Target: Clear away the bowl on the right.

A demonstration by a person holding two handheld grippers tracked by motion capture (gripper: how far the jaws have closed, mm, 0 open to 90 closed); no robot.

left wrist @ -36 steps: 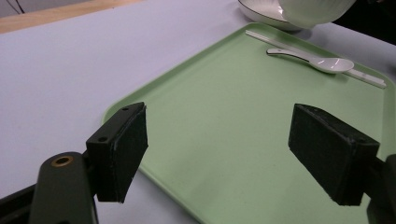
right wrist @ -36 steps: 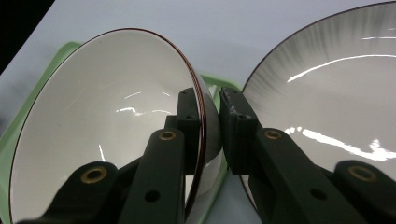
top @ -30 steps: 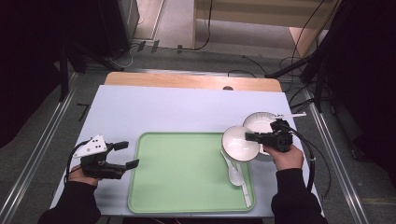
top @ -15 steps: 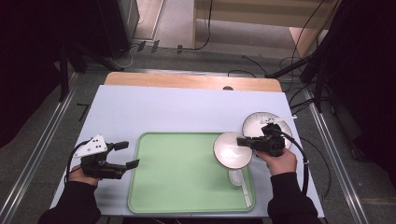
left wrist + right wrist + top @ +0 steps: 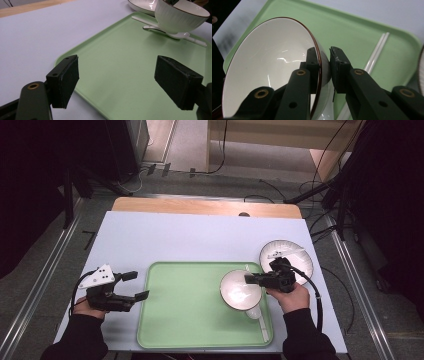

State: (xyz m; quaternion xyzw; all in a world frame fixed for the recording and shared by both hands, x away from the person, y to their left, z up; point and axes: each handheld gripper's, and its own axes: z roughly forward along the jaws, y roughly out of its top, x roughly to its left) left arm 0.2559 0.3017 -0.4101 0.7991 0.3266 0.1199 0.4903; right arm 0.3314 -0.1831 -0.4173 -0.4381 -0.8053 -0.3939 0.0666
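While the right gripper (image 5: pixel 252 279) is pinching its rim, the white bowl (image 5: pixel 240 290) is showing a ribbed outer wall, a glossy interior and a thin dark band round the lip, and it is hanging over the right-hand part of the green tray (image 5: pixel 185 320). In the right gripper view one pad is pressing inside the rim and the other outside, so the jaws are clamping the bowl wall (image 5: pixel 272 65). Beneath the bowl a white spoon (image 5: pixel 254 312) is lying on the tray, with pale chopsticks (image 5: pixel 263 330) running alongside it toward the tray's near right corner. A white plate (image 5: pixel 295 257) is sitting on the table just beyond the tray's right edge, close behind the right hand (image 5: pixel 292 297). At the tray's left edge the left gripper (image 5: pixel 142 285) is resting with its jaws spread wide and nothing between them, well apart from the bowl.
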